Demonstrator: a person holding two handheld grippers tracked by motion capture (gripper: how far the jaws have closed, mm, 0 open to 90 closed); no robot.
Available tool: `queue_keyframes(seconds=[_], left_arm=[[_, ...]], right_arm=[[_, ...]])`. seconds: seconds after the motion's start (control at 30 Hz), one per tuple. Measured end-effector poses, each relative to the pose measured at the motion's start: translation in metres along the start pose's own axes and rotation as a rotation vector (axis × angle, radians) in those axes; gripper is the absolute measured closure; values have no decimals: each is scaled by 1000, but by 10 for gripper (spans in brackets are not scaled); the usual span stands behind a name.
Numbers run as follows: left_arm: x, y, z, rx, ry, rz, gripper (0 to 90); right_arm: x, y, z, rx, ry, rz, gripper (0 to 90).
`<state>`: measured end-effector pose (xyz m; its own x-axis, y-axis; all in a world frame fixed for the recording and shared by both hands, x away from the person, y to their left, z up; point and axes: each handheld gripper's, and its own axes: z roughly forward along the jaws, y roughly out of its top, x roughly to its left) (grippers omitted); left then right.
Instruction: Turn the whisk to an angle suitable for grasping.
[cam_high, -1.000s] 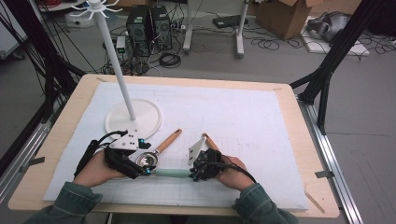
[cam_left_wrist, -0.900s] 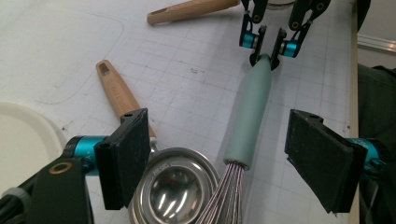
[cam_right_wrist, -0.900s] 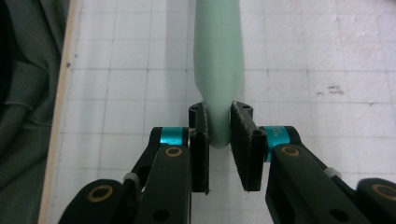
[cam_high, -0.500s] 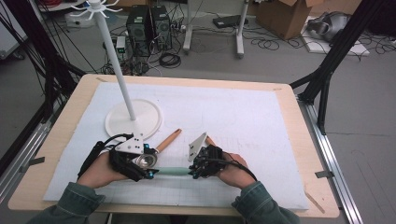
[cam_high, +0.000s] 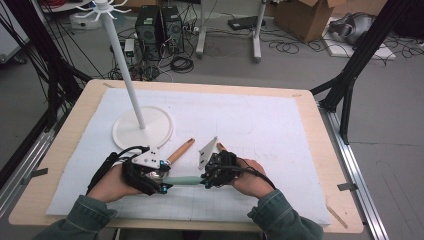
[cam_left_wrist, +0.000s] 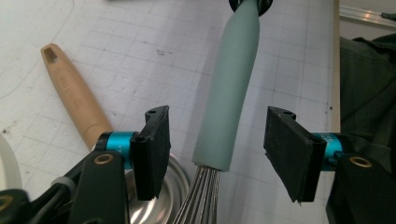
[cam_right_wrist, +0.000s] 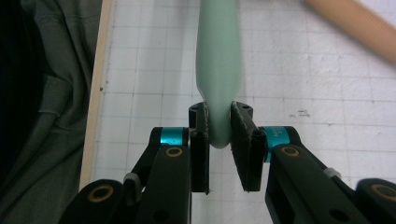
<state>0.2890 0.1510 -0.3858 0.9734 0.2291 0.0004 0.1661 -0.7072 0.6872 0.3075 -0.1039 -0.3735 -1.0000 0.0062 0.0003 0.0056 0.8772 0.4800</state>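
A whisk with a mint-green handle (cam_high: 182, 180) lies across the near part of the white mat between my hands. My right gripper (cam_right_wrist: 219, 122) is shut on the tip of the green handle (cam_right_wrist: 219, 56). My left gripper (cam_left_wrist: 218, 127) stands astride the handle (cam_left_wrist: 229, 93) just above the whisk wires (cam_left_wrist: 201, 198). Its jaws have just been closing, and a gap remains on each side of the handle. In the high view the left gripper (cam_high: 157, 182) and right gripper (cam_high: 206, 180) face each other along the whisk.
A wooden-handled utensil (cam_high: 181, 150) lies beside the whisk, its metal bowl (cam_left_wrist: 156, 205) under my left jaw. A white stand with a round base (cam_high: 160, 131) and tall pole (cam_high: 125, 65) sits at the mat's left. The table's near edge (cam_right_wrist: 95, 93) and a green sleeve (cam_right_wrist: 46, 116) are close.
The right hand has risen slightly with the end of the green handle. The left hand has stayed in place over the whisk.
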Motion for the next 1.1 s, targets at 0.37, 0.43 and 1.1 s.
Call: queue_keyframes(seconds=[0.37, 0.43, 1.1], left_arm=[[-1, 4, 12, 62, -5, -7, 617], [0, 4, 10, 63, -13, -6, 619], [0, 7, 0, 35, -44, 30, 684]], right_arm=[[1, 16, -14, 14, 0, -23, 782], [2, 17, -15, 13, -5, -28, 781], [-6, 20, -32, -86, 0, -5, 708]])
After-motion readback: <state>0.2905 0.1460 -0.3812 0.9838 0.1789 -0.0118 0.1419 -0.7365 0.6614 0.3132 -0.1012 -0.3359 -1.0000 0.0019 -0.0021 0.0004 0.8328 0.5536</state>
